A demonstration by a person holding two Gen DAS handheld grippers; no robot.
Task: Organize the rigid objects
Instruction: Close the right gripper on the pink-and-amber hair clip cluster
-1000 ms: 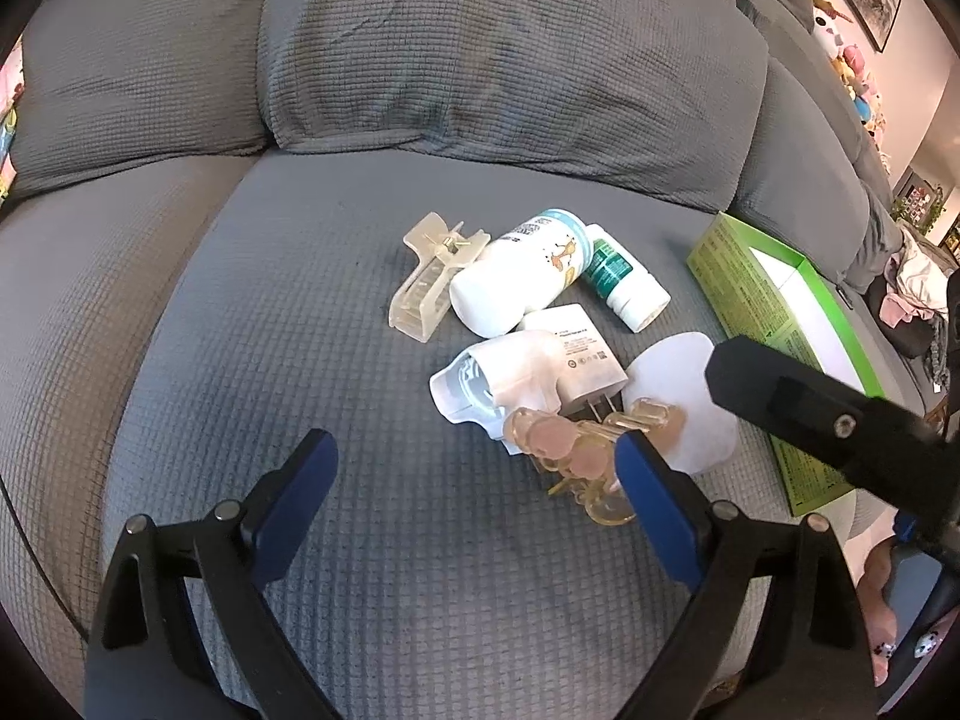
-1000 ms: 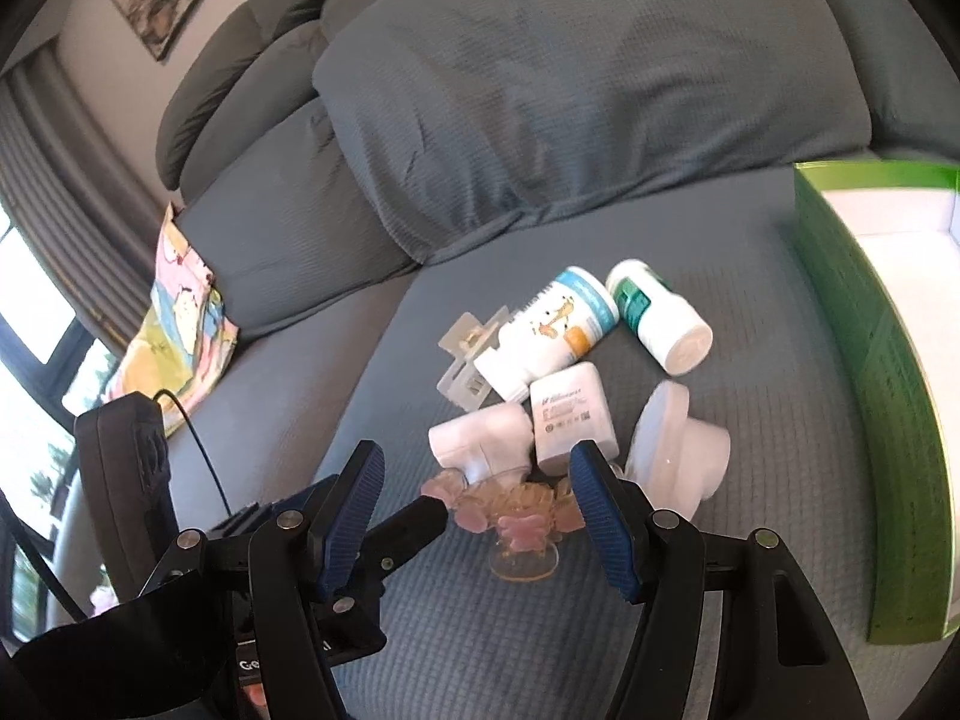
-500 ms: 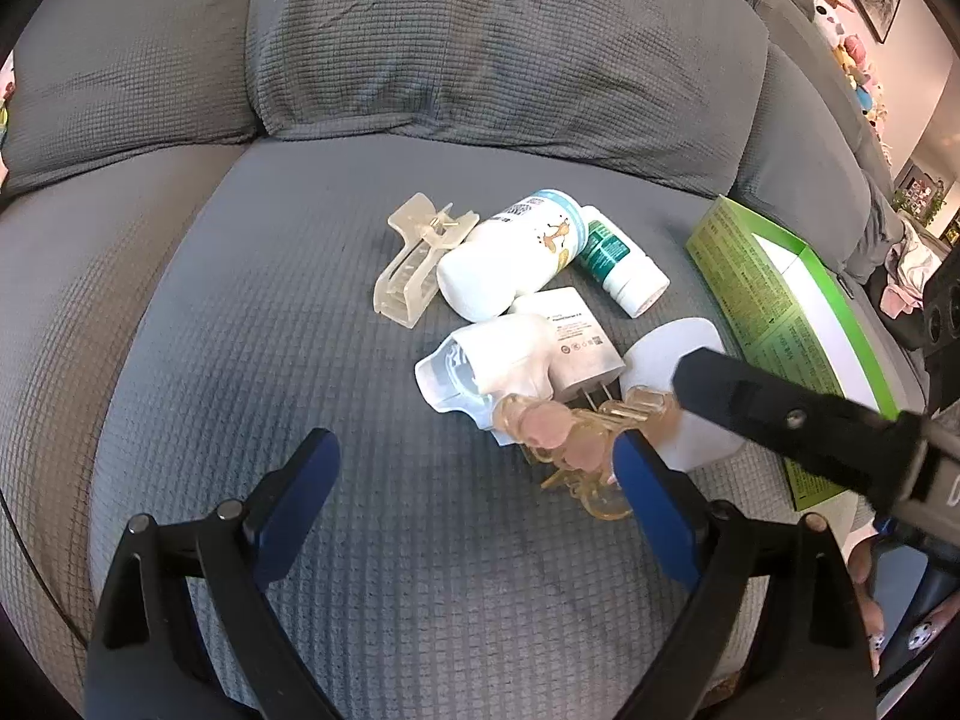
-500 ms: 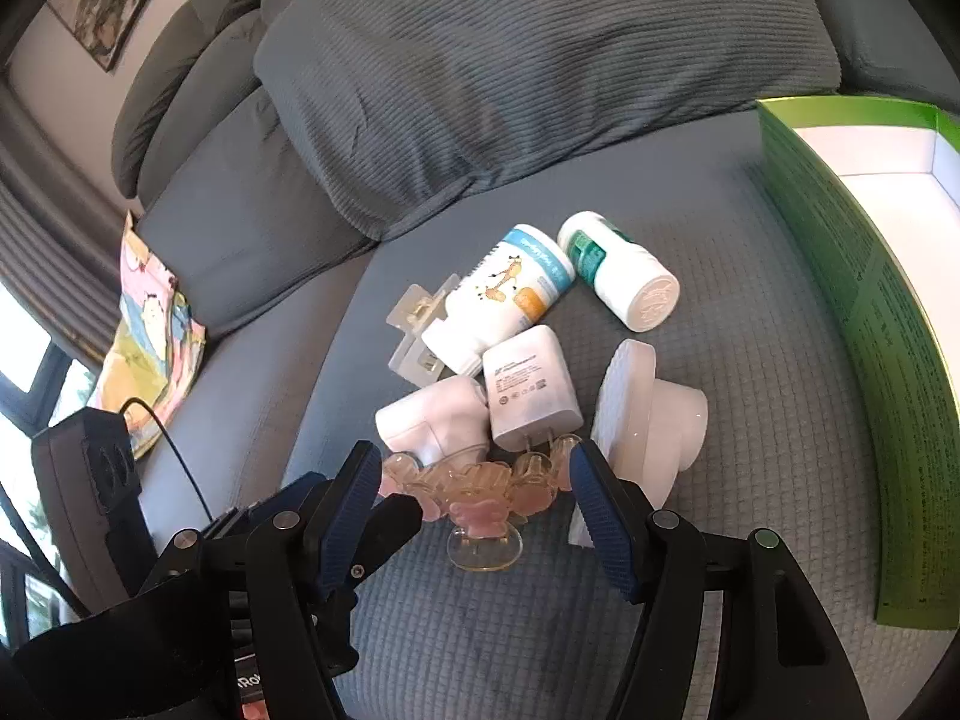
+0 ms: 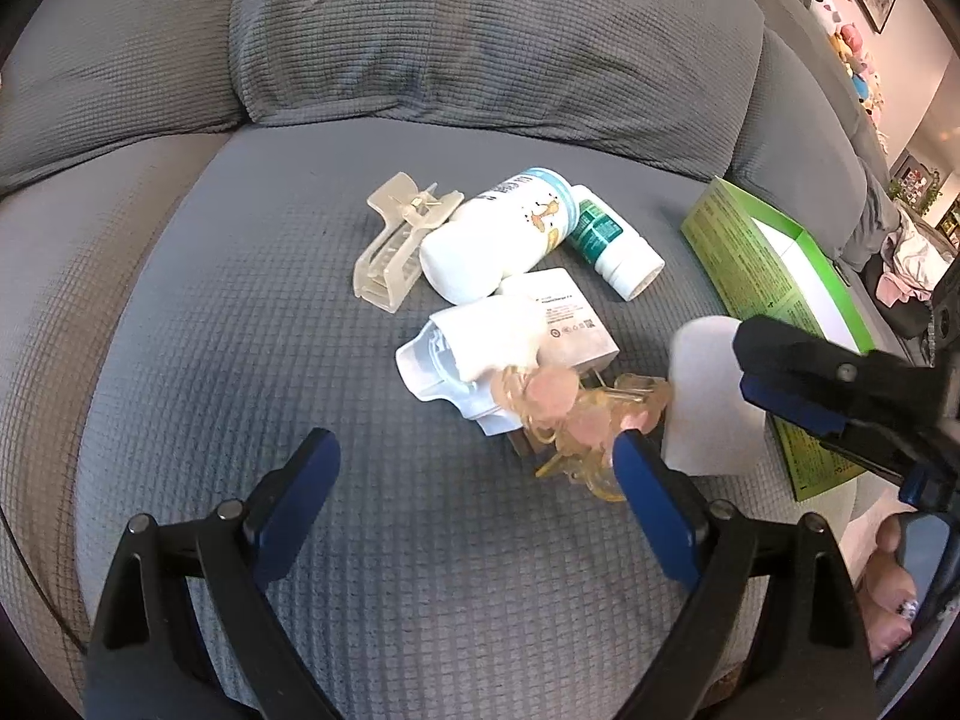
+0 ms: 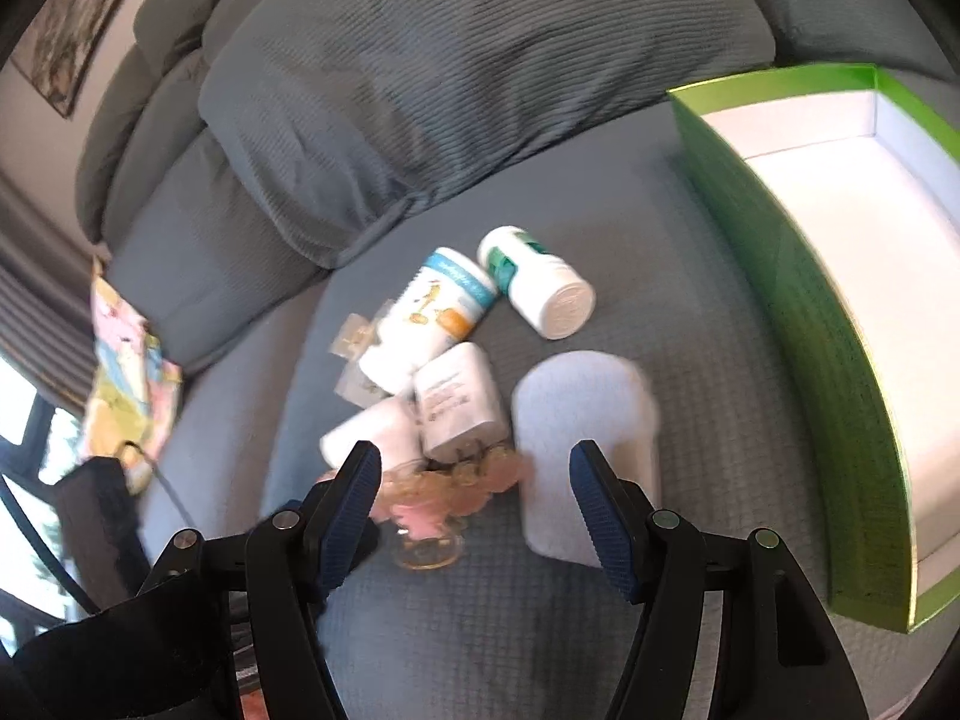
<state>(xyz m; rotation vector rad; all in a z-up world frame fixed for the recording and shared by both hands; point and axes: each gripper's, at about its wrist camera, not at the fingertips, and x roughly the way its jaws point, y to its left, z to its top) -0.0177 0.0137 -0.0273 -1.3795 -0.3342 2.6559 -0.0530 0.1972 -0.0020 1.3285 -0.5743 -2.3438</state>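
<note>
both grippers gape wide with nothing gripped: left gripper (image 5: 474, 456) and right gripper (image 6: 474, 468) hover over the sofa seat (image 5: 240, 360). green box (image 6: 798, 312) sits right of the pile; white bottle (image 6: 426, 318), charger (image 6: 459, 402) and pink hair clip (image 6: 432, 492) lie clustered beside it.

Waffle-textured cloth sofa (image 5: 420, 540), translucent plastic clip (image 5: 396, 246)
</note>
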